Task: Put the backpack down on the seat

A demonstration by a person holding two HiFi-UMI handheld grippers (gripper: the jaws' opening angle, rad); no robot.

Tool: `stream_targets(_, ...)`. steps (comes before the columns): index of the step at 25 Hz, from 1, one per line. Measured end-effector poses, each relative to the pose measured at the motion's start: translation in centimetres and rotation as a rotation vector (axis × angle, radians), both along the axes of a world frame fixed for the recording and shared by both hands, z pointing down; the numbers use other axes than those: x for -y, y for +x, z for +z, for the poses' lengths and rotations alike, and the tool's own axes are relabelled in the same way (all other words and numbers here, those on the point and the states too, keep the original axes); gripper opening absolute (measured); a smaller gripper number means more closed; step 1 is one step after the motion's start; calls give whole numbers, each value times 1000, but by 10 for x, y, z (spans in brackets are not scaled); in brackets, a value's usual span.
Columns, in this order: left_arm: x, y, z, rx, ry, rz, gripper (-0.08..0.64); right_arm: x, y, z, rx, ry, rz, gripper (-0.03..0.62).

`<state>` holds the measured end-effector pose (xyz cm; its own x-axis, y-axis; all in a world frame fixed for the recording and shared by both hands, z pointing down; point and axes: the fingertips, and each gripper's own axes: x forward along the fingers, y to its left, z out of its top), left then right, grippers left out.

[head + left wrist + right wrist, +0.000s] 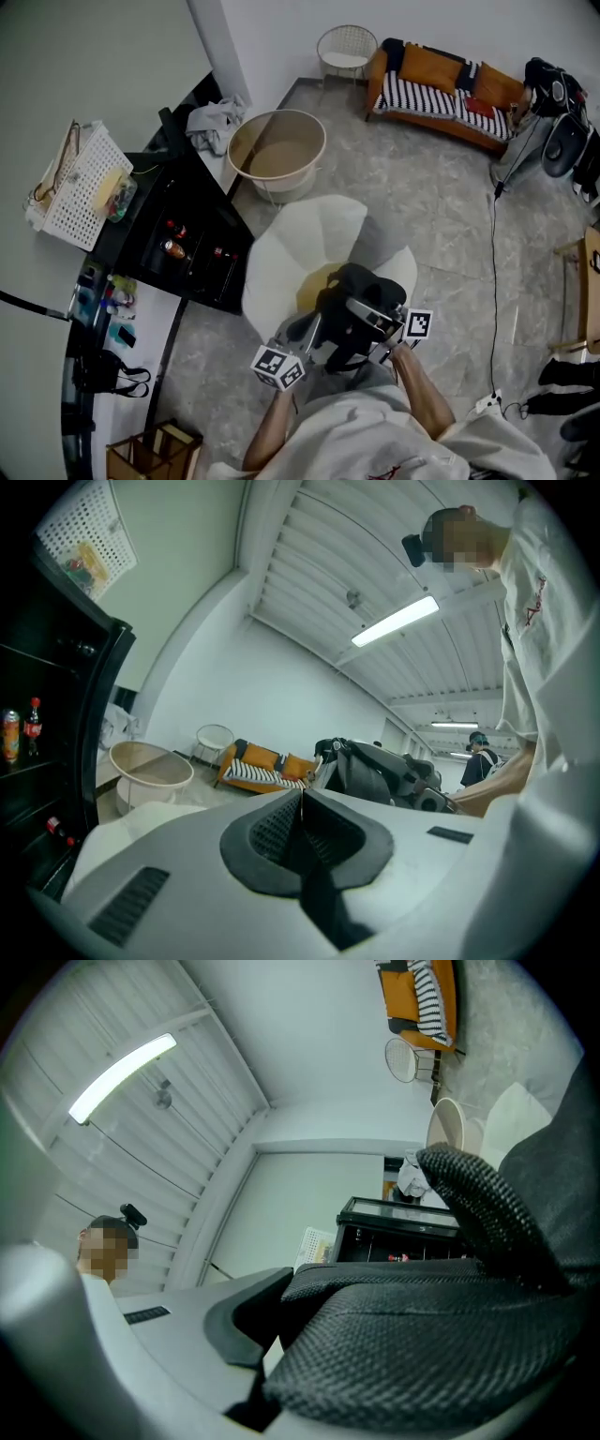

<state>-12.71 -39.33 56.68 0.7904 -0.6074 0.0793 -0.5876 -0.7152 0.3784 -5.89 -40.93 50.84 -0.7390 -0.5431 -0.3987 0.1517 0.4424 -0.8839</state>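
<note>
Backpack (pixel 352 314) hung over the white seat (pixel 300 234), toward its six o'clock edge. The right gripper (pixel 272 1335) had its jaws clamped on the padded mesh strap (pixel 422 1335). The left gripper (pixel 300 803) had its jaws pressed together with nothing visible between them. The backpack looked soft, saggy and likely weighty, so the strap seemed the surest hold.

Left gripper (pixel 312 335) and right gripper (pixel 377 330) hold backpack (pixel 356 298), seemingly over white seat (pixel 298 246).
</note>
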Motion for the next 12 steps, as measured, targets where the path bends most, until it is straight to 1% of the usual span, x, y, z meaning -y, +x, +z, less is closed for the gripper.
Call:
stream_targets(4, 0, 6, 15, 2, -49, 2, 32, 0, 5, 12, 16, -32, -23, 43)
stream_targets(8, 0, 17, 33, 17, -84, 4, 32, -7, 10, 36, 24, -79, -52, 43)
stream_targets(12, -8, 23, 44, 18, -111, -36, 32, -15, 19, 57, 27, -126, -84, 43)
